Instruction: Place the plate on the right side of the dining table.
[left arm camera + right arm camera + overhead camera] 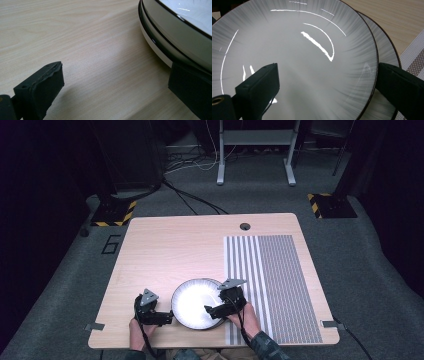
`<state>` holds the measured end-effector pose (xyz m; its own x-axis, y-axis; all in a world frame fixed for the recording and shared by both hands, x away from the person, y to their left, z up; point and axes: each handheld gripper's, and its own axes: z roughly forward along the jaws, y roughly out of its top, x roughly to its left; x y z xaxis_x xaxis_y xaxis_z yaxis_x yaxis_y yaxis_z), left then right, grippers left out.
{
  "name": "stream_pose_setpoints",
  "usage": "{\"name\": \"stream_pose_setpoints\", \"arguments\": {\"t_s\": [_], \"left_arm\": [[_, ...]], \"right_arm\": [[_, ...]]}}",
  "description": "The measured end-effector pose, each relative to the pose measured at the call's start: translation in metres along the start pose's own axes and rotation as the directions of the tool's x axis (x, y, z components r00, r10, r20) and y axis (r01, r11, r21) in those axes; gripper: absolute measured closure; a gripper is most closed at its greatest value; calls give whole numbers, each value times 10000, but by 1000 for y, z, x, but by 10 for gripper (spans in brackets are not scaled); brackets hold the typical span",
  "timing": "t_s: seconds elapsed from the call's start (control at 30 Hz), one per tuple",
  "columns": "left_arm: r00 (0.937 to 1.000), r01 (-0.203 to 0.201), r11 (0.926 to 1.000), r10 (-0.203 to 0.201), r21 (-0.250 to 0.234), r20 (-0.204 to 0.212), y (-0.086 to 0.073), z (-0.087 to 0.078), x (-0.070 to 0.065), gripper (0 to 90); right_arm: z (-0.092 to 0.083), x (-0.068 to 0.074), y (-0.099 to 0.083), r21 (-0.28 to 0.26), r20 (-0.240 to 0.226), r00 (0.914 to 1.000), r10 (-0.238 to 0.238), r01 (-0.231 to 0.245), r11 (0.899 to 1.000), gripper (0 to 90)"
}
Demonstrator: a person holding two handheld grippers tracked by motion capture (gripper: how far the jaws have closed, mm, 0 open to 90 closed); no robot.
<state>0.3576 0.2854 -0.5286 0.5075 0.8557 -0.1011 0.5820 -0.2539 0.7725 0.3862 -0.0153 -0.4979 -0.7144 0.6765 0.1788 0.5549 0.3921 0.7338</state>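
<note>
Two grey-white plates with dark rims lie stacked [196, 302] near the table's front edge. In the right gripper view the top plate [299, 50] sits slightly offset on the lower plate [384, 45]. My right gripper [212, 311] is open at the stack's right side. One of its jaws is over the top plate's face and the other is outside the rim [327, 70]. My left gripper [167, 317] is open at the stack's left edge. Its right jaw is tucked under the plates' rim [180, 32] and its left jaw is over bare wood [115, 72].
A striped grey-and-white placemat [272, 285] covers the right part of the wooden table [170, 245], just right of the plates. A cable hole [244, 226] sits near the far edge. Beyond the table are carpet, cables and stand legs.
</note>
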Motion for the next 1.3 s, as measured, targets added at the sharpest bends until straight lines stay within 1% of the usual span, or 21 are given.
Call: {"name": "stream_pose_setpoints", "arguments": {"t_s": [0.07,0.1,0.13,0.23,0.33,0.47,0.57,0.6,0.63,0.7,0.77,0.83,0.87,0.9,0.97,1.0,1.03,1.07,1.2,1.27,1.3], "left_arm": [[10000,17,9999,-18,139,83,0,0,1,0],[9999,57,9999,-59,153,102,-1,-1,1,0],[9999,36,9999,-37,128,102,-1,-1,1,0],[9996,282,9996,-282,102,75,-4,-5,2,1],[9982,579,9983,-579,-27,137,-5,-8,4,1],[9960,878,9960,-874,-185,208,-1,-17,7,0],[9930,1173,9926,-1168,-313,173,3,-24,10,2],[9912,1317,9907,-1311,-335,185,4,-26,11,4],[9879,1546,9869,-1539,-467,187,6,-29,12,3],[9855,1695,9836,-1687,-616,187,8,-33,14,4],[9822,1868,9799,-1849,-707,327,11,-37,14,6],[9804,1951,9772,-1920,-833,434,13,-40,13,9],[9804,1951,9772,-1920,-833,434,13,-40,13,22],[9797,1966,9768,-1922,-846,569,16,-41,11,25],[9805,1900,9792,-1855,-707,654,19,-40,8,37],[9809,1906,9787,-1867,-767,551,20,-40,7,45],[9800,1955,9774,-1915,-800,551,21,-41,7,51],[9787,1997,9768,-1949,-770,649,21,-41,7,61],[9792,1962,9770,-1907,-836,689,24,-41,4,75],[9789,1950,9773,-1886,-834,784,26,-39,0,83],[9792,1919,9786,-1857,-742,821,27,-38,-1,92]], "right_arm": [[3,-1,0,138,-76,10000,34,-33,9999,75],[5,-1,-1,111,-65,10000,-61,62,9999,77],[6,0,-2,71,20,9998,-211,210,9998,78],[8,4,-4,89,272,9985,-478,476,9988,77],[9,3,-5,-12,187,9991,-375,375,9993,81],[9,3,-5,-34,142,9990,-431,431,9991,82],[9,3,-5,-76,131,9993,-361,362,9993,82],[9,3,-5,-89,129,9993,-347,348,9994,82],[9,3,-6,-102,132,9993,-347,348,9993,82],[10,3,-6,-145,136,9994,-328,330,9994,83],[10,2,-6,-151,126,9993,-350,352,9993,83],[10,2,-6,-145,121,9993,-342,344,9993,83],[10,3,-6,-149,115,9994,-328,330,9993,83],[10,2,-6,-160,112,9994,-317,318,9994,83],[10,3,-6,-160,101,9996,-270,272,9995,83],[10,3,-6,-161,92,9996,-268,269,9995,85],[10,3,-6,-172,114,9996,-259,261,9995,85],[10,3,-6,-186,112,9996,-263,265,9995,85],[10,3,-6,-153,87,9997,-241,243,9996,87],[10,2,-6,-161,93,9996,-284,286,9995,88],[10,2,-6,-165,88,9995,-310,311,9994,89]]}}
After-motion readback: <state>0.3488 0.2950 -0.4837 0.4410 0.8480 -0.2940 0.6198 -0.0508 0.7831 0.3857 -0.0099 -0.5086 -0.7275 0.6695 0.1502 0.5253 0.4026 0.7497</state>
